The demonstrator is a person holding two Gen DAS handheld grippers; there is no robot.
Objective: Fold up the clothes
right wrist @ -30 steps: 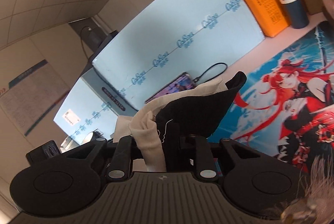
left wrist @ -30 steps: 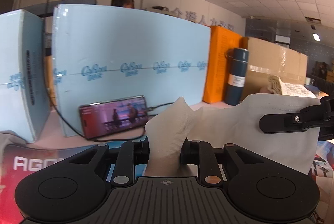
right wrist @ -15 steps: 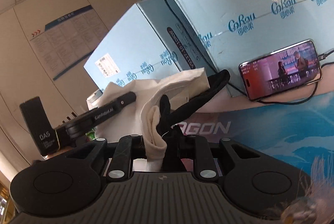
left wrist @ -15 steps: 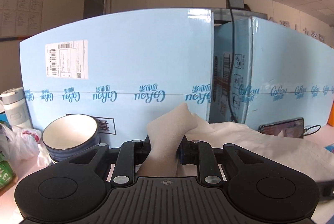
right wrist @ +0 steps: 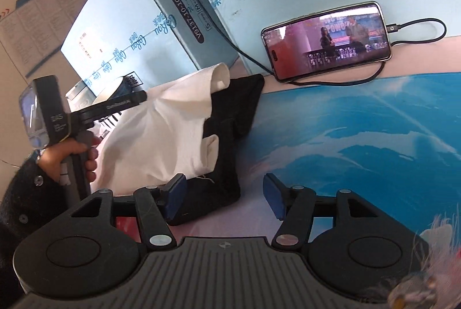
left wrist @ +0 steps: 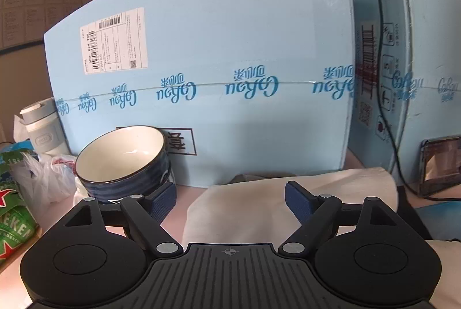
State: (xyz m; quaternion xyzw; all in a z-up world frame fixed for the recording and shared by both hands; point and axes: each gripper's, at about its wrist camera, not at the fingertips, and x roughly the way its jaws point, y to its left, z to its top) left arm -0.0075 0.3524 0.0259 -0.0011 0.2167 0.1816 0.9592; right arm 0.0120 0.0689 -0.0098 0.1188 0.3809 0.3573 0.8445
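Note:
A white garment (left wrist: 288, 193) lies folded on the table in front of the light-blue box, with a black garment (right wrist: 230, 136) partly under it on its right side. My left gripper (left wrist: 230, 201) hovers just over the white garment's near edge. Its jaws are opening and the blue pads (left wrist: 162, 201) stand wide apart, clear of the cloth. My right gripper (right wrist: 224, 196) is at the near end of the black garment, jaws opening. The black cloth lies by the left pad (right wrist: 175, 193) without being pressed. In the right wrist view a hand (right wrist: 72, 153) holds the left gripper (right wrist: 126, 104) beyond the white garment (right wrist: 161, 136).
Two light-blue cartons (left wrist: 216, 64) wall off the back. A dark bowl (left wrist: 124, 162), a tumbler (left wrist: 40, 124), plastic bags and green beer cans (left wrist: 11, 208) crowd the left. A phone (right wrist: 325, 41) on a cable leans against a carton. A blue printed mat (right wrist: 360, 136) spreads right.
Both grippers, shut on the clothing before, have opened and let it go. The white and black garments now lie on the table by the cartons. The views swung left.

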